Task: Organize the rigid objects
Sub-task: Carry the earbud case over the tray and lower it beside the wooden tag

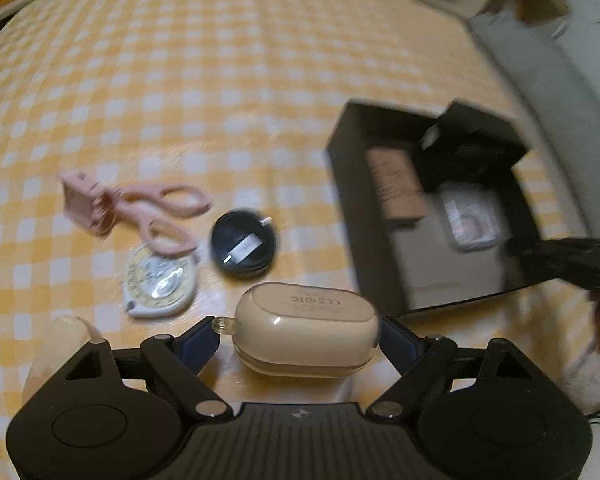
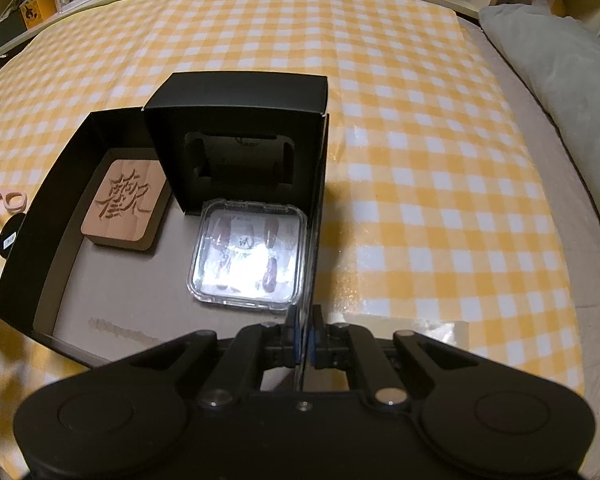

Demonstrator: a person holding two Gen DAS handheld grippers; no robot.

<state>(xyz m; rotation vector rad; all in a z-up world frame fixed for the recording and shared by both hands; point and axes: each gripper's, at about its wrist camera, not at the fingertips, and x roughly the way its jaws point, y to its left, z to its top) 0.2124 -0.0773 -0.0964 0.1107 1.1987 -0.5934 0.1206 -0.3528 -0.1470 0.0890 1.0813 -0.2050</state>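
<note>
The black box [image 2: 24, 264] holds one carved wooden block [image 2: 126, 204] at ten o'clock, one clear plastic case [image 2: 248, 256] in the middle and one upright black insert [image 2: 236, 136] behind it. The right gripper [image 2: 302, 340] has its jaws shut on the box's wall. The left gripper [image 1: 300, 340] has its jaws wide, flanking one beige earbud case [image 1: 306, 332] on the yellow checked table [image 2: 420, 160]; whether they press on it cannot be told. At ten o'clock of the earbud case lie one tape measure [image 1: 160, 280], one black disc [image 1: 244, 244] and one pink curler [image 1: 136, 208].

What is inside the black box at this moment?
The black box holds a carved wooden block, a clear plastic case and an upright black insert. The floor behind that insert is hidden.
</note>
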